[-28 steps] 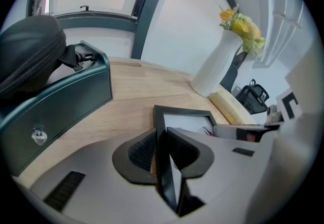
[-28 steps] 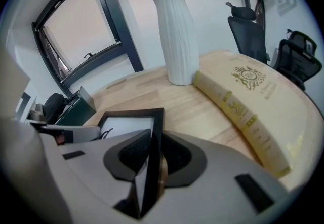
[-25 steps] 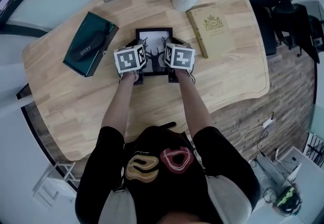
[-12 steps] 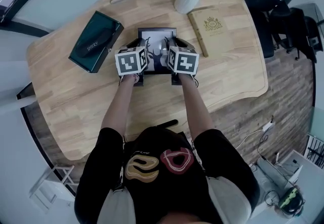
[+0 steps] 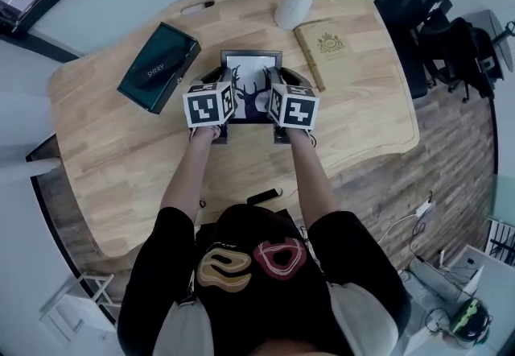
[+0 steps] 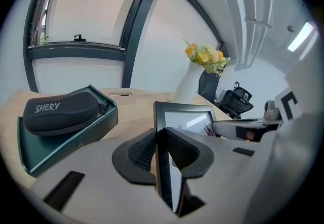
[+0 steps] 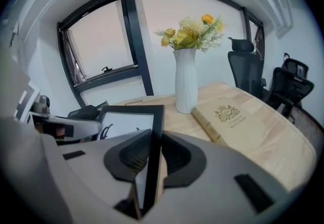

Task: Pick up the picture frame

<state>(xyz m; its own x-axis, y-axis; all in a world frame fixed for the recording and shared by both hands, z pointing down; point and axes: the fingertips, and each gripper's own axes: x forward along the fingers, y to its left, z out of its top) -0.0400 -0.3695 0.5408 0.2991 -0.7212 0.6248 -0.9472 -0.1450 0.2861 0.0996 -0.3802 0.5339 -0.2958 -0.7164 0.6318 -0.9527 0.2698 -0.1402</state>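
Grip from both sides. The left gripper (image 6: 162,149) pinches the left edge of the picture frame (image 5: 251,79), and the right gripper (image 7: 151,154) pinches the right edge. In each gripper view the black moulding runs edge-on between the ribbed dark pads (image 6: 139,151), which press on both faces of it. The jaws are part-way apart, no wider than the moulding.

The frame spans the gap between the two grippers and reaches out past their tips. Its white print with a dark antlered-deer figure faces up toward the head camera. No view settles whether its underside is off the counter (image 5: 129,165).

Left of the left gripper, near but apart from it, is a dark spectacle case (image 6: 59,111) lettered SHERY. It lies in an open teal box (image 5: 143,87).

Ahead of the right gripper and slightly to its right is a white ribbed vase (image 7: 186,80) with yellow and orange flowers (image 7: 191,33). A tan book (image 7: 238,122) with a gold crest lies flat just beside the vase, on the right gripper's right. Black office chairs (image 7: 245,68) stand beyond the counter's far right edge.

A person's bare forearms (image 5: 189,173) run back from both marker cubes.
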